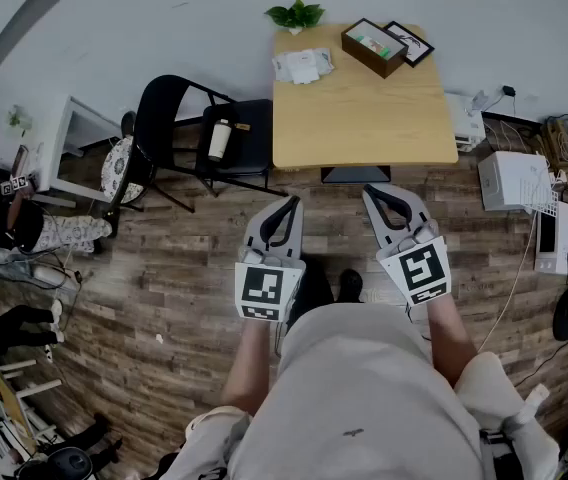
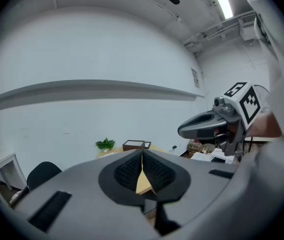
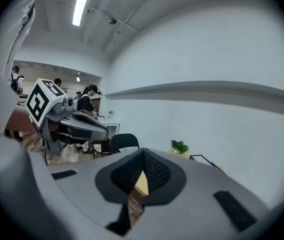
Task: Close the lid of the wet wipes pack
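Note:
The wet wipes pack (image 1: 302, 65) lies white and crinkled at the far left of a wooden table (image 1: 364, 118), well ahead of me. My left gripper (image 1: 286, 206) and right gripper (image 1: 377, 195) hover side by side over the floor, short of the table's near edge. Both are shut with nothing between the tips. In the left gripper view the left gripper (image 2: 142, 156) shows its jaws closed together, and the right gripper (image 2: 202, 127) floats at the right. The right gripper view shows the right gripper (image 3: 143, 154) likewise closed, with the left gripper (image 3: 89, 129) at its left.
On the table stand a dark wooden box (image 1: 373, 47), a framed picture (image 1: 409, 42) and a small plant (image 1: 296, 14). A black chair (image 1: 204, 133) holding a bottle (image 1: 220, 139) stands left of the table. White appliances (image 1: 529, 198) and cables line the right. People sit at far left (image 1: 24, 230).

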